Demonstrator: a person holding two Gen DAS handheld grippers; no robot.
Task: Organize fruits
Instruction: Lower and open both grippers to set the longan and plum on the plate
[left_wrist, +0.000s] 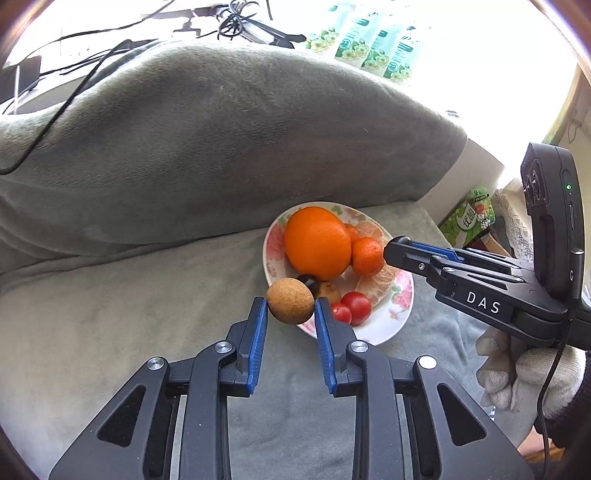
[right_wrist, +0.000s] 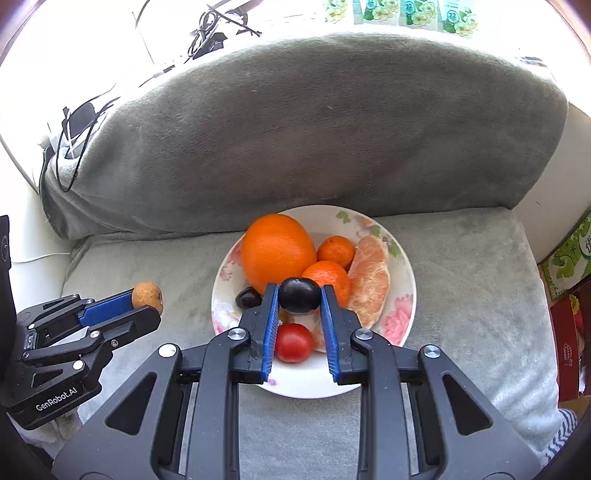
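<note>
A grey sofa (right_wrist: 295, 140) fills both views; its seat cushion (right_wrist: 461, 280) carries a flowered plate (right_wrist: 404, 291). On the plate we see, from largest to smallest, an orange (right_wrist: 277, 251) at the far left, a peeled citrus segment (right_wrist: 371, 280) at the right, two mandarins (right_wrist: 336, 251) between them, a tomato (right_wrist: 293, 342) at the near edge, and a dark fruit (right_wrist: 248, 297) at the left. We grip two small fruits clear of the plate. The right gripper (right_wrist: 300, 295) is closed narrow on a dark plum (right_wrist: 299, 295), held above the middle of the plate. The left gripper (left_wrist: 290, 301) is closed narrow on a brown longan (left_wrist: 290, 301), held at the plate's near left edge; in the right view it hangs over the cushion, left of the plate. A gloved hand (left_wrist: 532, 373) bears the right gripper.

We judge the step to be carrying both fruits off for sorting. To do it well, we keep both grips steady and light, since round fruits roll out of flat pads. We raise them above the orange before moving sideways, and keep the two tools well apart.
</note>
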